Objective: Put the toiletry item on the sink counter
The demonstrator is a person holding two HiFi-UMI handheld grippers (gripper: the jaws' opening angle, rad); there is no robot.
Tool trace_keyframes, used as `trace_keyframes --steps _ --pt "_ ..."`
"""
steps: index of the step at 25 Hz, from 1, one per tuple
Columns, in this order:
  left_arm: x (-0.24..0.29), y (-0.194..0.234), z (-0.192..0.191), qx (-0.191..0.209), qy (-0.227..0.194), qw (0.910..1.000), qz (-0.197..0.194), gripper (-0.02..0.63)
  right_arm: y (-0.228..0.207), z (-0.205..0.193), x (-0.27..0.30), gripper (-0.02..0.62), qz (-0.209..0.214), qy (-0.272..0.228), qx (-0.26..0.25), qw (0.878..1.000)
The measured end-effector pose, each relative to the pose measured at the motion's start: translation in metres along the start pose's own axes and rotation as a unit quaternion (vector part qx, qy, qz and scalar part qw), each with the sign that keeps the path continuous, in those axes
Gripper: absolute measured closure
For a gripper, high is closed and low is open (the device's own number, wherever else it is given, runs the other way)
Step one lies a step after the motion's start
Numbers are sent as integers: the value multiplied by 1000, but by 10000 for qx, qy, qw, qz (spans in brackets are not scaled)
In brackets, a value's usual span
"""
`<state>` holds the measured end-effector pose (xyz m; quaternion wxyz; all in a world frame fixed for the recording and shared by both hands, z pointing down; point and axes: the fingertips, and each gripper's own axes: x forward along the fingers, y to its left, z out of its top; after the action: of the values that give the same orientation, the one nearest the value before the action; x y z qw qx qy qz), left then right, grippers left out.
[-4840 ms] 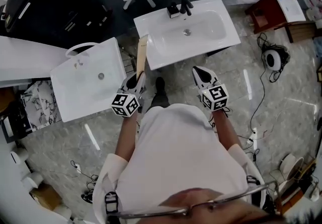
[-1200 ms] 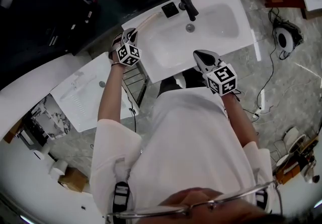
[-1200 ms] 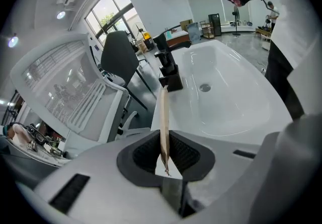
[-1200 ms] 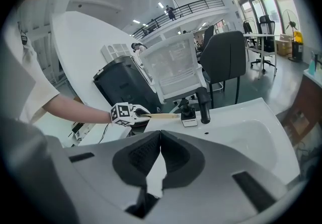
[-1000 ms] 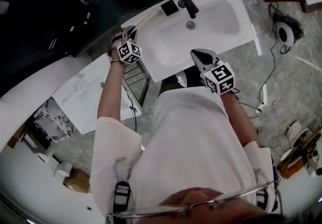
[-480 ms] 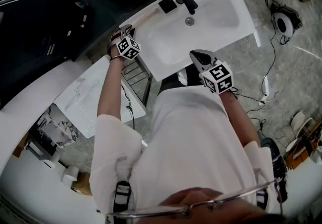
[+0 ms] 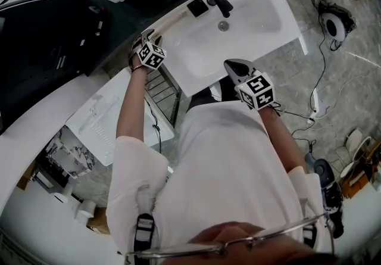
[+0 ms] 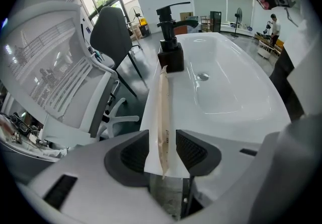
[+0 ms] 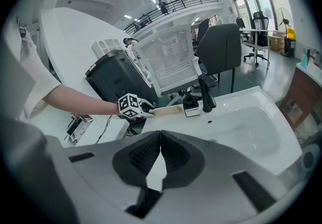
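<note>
Right gripper [image 9: 160, 136] jaws together above white sink [image 9: 251, 132]; tan toiletry item [image 9: 168, 110] lies on counter [image 9: 173, 123] near black faucet [image 9: 206, 92]

Looking steeply down from the head, high above the sink counter [image 7: 199, 70] and black faucet [image 7: 219, 0]. Riding the left gripper [image 7: 147, 33], facing close along the counter's back edge toward the faucet. Riding the right gripper [image 7: 228, 64], facing across the counter from its front, farther back, sharing counter and faucet with both others.
</note>
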<state>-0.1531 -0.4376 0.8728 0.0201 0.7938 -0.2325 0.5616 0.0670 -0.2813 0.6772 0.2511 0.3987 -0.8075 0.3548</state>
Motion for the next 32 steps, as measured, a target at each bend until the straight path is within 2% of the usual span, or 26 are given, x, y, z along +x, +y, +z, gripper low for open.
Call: trace_keyframes --steps 7,15,26,32 --pt "-18 0 0 -212 -115 9997 90 451 6 8 2 589 67 -24 -76 9999" --pt "-53 5 1 -591 -303 9969 413 451 14 22 0 589 179 -155 -324 9992" --pt "-111 -13 29 -1310 -902 9835 862 453 12 36 -22 589 179 -445 -583 9971" --pt "-153 -33 59 -1362 -1379 9749 1099 469 20 37 -33 589 201 -527 -818 9951"
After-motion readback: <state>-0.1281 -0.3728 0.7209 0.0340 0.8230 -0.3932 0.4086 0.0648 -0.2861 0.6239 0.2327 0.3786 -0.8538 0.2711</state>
